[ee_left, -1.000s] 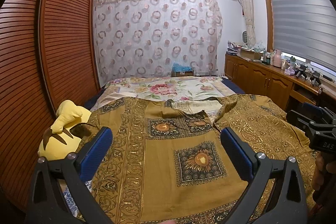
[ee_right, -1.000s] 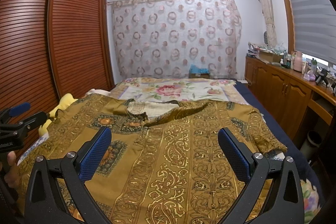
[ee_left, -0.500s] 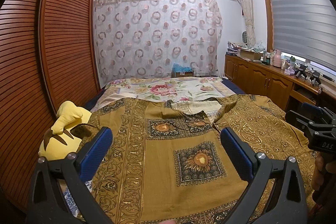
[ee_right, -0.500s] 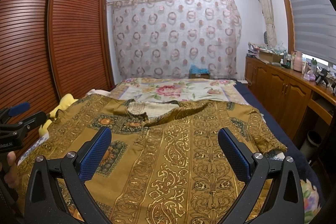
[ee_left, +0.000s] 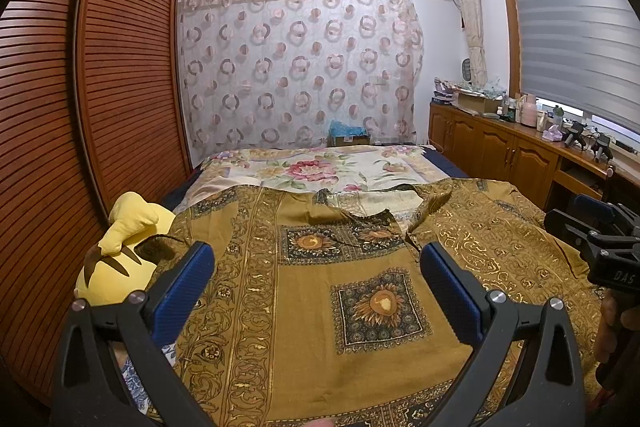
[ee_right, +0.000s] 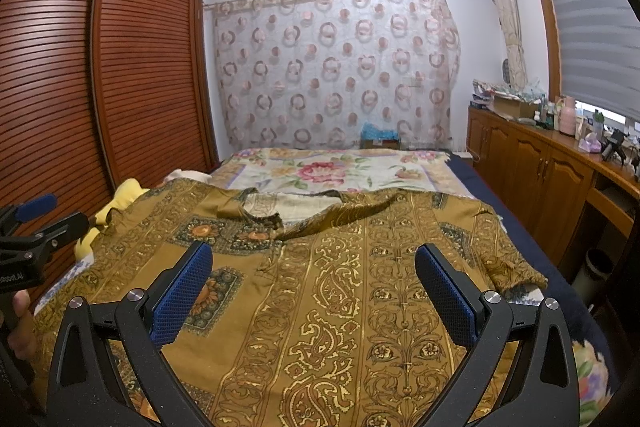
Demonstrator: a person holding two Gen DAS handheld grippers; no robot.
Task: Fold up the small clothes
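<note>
A gold patterned shirt (ee_left: 320, 287) is spread flat on the bed (ee_left: 320, 167). The left gripper (ee_left: 316, 267) and right gripper (ee_right: 314, 267) are held wide apart above it, with nothing pinched.

Wide-spread left tongs (ee_left: 316, 271) above mustard patterned garment (ee_left: 320, 311) beside yellow plush (ee_left: 120, 259).

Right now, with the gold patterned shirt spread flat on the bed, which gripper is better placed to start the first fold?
Probably the right gripper: open above the gold shirt, whose right sleeve lies free nearby. The left gripper is open too, but the yellow plush toy crowds its side.
</note>
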